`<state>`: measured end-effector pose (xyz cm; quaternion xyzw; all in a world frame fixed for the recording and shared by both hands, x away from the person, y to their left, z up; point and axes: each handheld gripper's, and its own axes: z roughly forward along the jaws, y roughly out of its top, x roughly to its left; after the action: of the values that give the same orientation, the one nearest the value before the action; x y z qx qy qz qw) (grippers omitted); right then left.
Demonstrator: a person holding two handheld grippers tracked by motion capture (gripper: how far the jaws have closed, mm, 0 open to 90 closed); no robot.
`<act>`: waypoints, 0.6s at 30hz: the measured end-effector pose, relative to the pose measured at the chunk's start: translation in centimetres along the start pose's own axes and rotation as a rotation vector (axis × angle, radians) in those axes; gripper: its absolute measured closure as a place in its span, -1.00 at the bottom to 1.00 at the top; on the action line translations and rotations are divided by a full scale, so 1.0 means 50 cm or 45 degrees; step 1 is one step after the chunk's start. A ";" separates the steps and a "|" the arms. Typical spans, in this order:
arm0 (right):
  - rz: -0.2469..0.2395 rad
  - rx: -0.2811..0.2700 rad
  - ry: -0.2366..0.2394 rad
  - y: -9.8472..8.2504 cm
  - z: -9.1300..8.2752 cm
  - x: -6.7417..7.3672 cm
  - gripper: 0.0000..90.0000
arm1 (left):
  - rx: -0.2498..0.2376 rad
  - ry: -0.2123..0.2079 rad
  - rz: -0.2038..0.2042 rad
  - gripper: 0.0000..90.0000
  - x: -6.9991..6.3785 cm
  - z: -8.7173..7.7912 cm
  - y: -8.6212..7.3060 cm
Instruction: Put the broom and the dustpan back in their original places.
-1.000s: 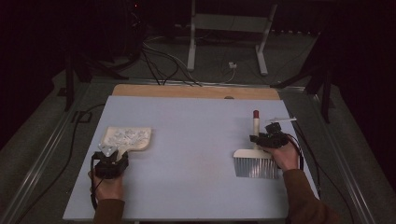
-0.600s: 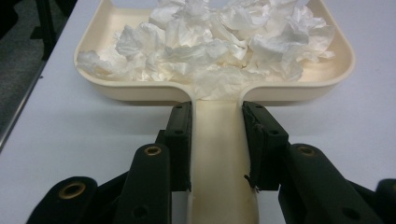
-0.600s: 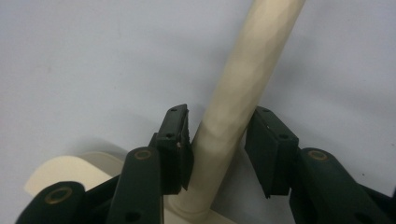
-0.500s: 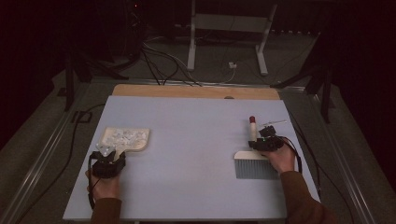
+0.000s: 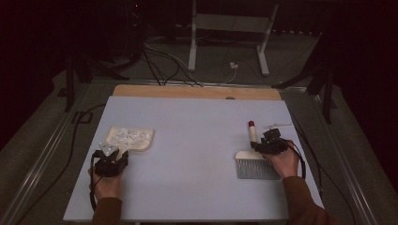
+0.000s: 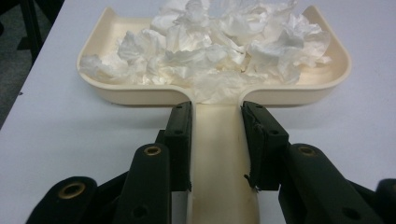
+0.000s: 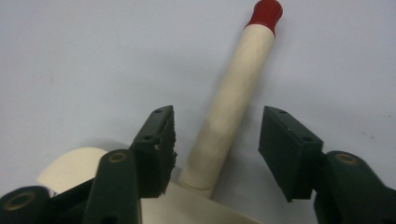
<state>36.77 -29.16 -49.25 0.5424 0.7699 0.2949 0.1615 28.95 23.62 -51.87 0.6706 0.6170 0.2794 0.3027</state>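
Left gripper (image 6: 217, 144) jaws pinch dustpan (image 6: 215, 100) handle, right gripper (image 7: 215, 149) jaws just spreading off brush (image 7: 233, 107); jerking the dustpan could spill tissue (image 6: 210, 46) near desk's left edge.

A fixed camera looks down and forward over the whole table (image 5: 197, 140). The left gripper camera sits close behind the dustpan (image 6: 215, 88), also seen from above. The right gripper camera looks closely along the brush (image 7: 233, 107).
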 end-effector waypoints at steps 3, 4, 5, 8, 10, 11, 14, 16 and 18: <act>0.001 -0.040 -0.003 -0.007 -0.002 0.008 -0.10 | 0.007 -0.002 0.000 0.47 0.000 0.002 -0.001; 0.002 -0.050 -0.010 -0.009 -0.002 0.011 -0.12 | 0.015 -0.006 0.001 0.47 -0.001 0.003 -0.001; 0.008 -0.060 -0.013 -0.010 -0.003 0.014 -0.15 | 0.015 -0.006 0.004 0.47 -0.001 0.004 -0.002; 0.016 -0.105 -0.017 -0.014 -0.007 0.021 -0.20 | 0.012 -0.009 -0.012 0.37 -0.001 0.005 -0.005; 0.019 -0.141 -0.012 -0.017 -0.011 0.025 -0.26 | -0.004 -0.006 -0.017 0.25 -0.001 0.003 -0.005; 0.022 -0.168 -0.006 -0.020 -0.014 0.028 -0.28 | -0.015 -0.005 -0.017 0.17 -0.001 0.001 -0.005; 0.012 -0.214 0.016 -0.027 -0.019 0.035 -0.39 | -0.051 -0.018 -0.037 0.01 0.004 -0.007 -0.002; 0.007 -0.247 0.031 -0.031 -0.025 0.040 -0.43 | -0.092 -0.040 -0.056 -0.04 0.009 -0.016 0.000; 0.010 -0.283 0.053 -0.034 -0.031 0.045 -0.49 | -0.132 -0.073 -0.066 -0.11 0.012 -0.026 0.004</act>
<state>33.82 -27.88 -48.98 0.5177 0.7336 0.3904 0.2036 28.18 24.29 -50.85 0.6456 0.6098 0.2836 0.3617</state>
